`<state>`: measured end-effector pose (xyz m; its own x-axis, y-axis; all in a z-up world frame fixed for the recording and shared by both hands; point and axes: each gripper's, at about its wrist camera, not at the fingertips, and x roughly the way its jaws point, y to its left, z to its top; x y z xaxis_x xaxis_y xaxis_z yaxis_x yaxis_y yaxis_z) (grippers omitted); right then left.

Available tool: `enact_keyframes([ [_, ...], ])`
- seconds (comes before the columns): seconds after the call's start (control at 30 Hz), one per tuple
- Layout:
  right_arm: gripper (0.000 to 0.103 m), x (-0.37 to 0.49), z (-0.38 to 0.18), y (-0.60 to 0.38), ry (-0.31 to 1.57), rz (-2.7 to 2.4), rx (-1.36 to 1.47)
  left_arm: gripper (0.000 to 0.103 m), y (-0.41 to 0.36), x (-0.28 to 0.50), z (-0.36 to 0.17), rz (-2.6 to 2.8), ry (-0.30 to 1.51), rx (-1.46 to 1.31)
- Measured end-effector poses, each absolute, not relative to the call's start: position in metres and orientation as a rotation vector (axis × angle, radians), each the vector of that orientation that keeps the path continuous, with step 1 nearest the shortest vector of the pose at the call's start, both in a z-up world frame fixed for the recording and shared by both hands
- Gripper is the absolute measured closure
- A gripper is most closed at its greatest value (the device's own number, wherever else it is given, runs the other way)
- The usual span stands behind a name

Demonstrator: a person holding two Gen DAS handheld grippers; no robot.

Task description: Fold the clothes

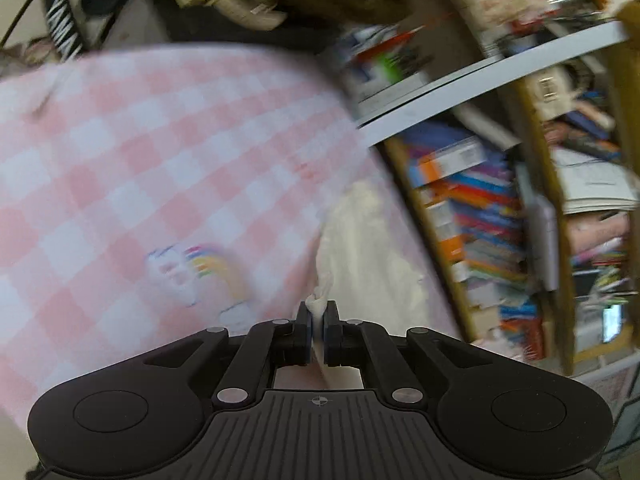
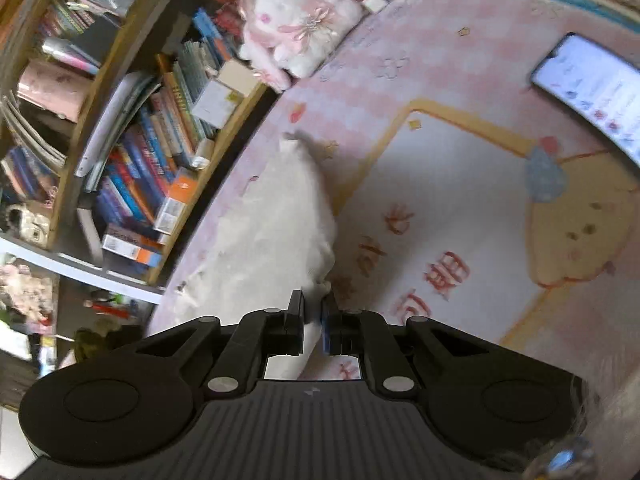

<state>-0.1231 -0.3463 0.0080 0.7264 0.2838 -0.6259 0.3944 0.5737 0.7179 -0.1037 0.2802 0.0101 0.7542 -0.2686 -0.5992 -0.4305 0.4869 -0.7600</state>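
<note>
Seemingly, white garment [image 1: 372,240] between fingers [image 1: 305,320].

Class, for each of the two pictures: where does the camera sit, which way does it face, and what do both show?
Left wrist: on the left tool, looking along its fingers at the pink checked bedding; tool pinches the cream garment.
Right wrist: on the right tool, facing the printed blanket and phone; it grips the same garment.
Shared: garment, bookshelf.
</note>
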Motion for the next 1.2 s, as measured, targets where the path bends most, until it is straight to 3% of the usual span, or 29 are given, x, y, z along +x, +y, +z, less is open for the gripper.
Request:
enact_keyframes([
  [0.17, 0.095, -0.128, -0.020, -0.341, 0.886, -0.166, 0.937, 0.099, 0.276, -0.113, -0.010, 0.115, 0.787, -1.105],
  [0.23, 0.094, -0.131, -0.020, -0.337, 0.882, -0.176, 0.911, 0.093, 0.276, -0.112, -0.013, 0.118, 0.807, -1.090],
  [0.43, 0.069, -0.138, -0.007, -0.327, 0.873, -0.238, 0.792, 0.087, 0.284, -0.118, -0.016, 0.096, 0.816, -1.114],
  [0.7, 0.061, -0.153, 0.021, -0.298, 0.832, -0.253, 0.626, 0.074, 0.288, -0.122, -0.019, 0.074, 0.781, -1.179],
  [1.13, 0.055, -0.111, 0.044, -0.207, 0.836, 0.050, 0.181, 0.073, 0.275, -0.123, -0.022, 0.178, 0.703, -1.235],
  [1.2, 0.055, -0.102, 0.045, -0.194, 0.837, 0.115, 0.094, 0.077, 0.270, -0.122, -0.019, 0.207, 0.701, -1.218],
])
